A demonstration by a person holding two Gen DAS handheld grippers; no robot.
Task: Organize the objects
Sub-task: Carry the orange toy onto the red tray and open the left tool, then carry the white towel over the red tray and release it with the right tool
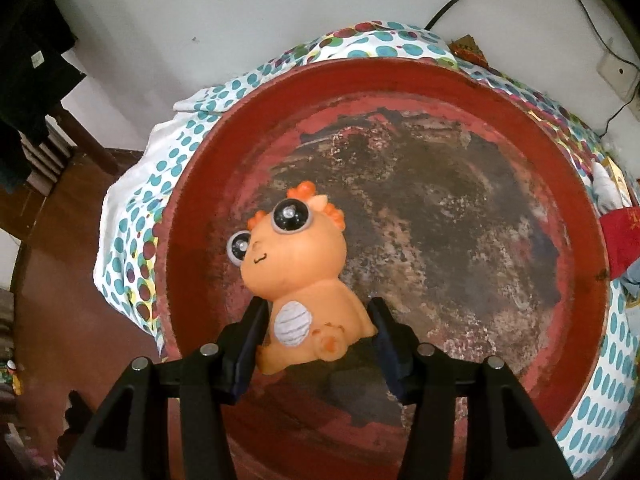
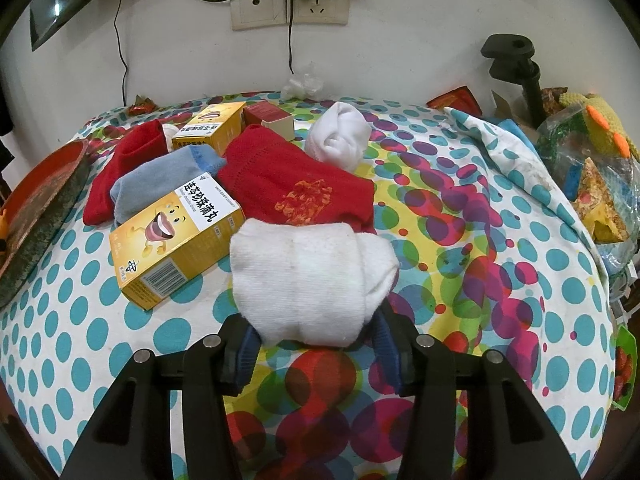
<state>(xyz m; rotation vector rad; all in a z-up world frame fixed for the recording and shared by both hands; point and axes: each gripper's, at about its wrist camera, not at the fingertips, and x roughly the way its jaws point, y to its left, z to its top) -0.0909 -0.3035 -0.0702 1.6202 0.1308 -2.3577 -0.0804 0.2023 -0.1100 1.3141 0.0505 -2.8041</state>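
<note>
My left gripper (image 1: 316, 312) is shut on an orange dragon toy (image 1: 298, 276) with big dark eyes and holds it over a worn red round tray (image 1: 576, 216). My right gripper (image 2: 314, 330) is shut on a rolled white sock (image 2: 308, 280) just above the dotted tablecloth (image 2: 460, 280). Beyond it lie a red sock (image 2: 296, 188), a blue sock (image 2: 160, 184), another red sock (image 2: 128, 156), a second white sock bundle (image 2: 340, 136), a yellow box (image 2: 176, 240) and another yellow box (image 2: 212, 126). The tray's edge shows in the right wrist view (image 2: 44, 200) at the left.
A small red and cream box (image 2: 270, 118) stands at the back. A plastic bag of toys (image 2: 592, 168) and a black clamp stand (image 2: 516, 68) sit at the right. Wall sockets with cables (image 2: 292, 4) are behind the table. Brown floor (image 1: 60, 280) lies left of the table.
</note>
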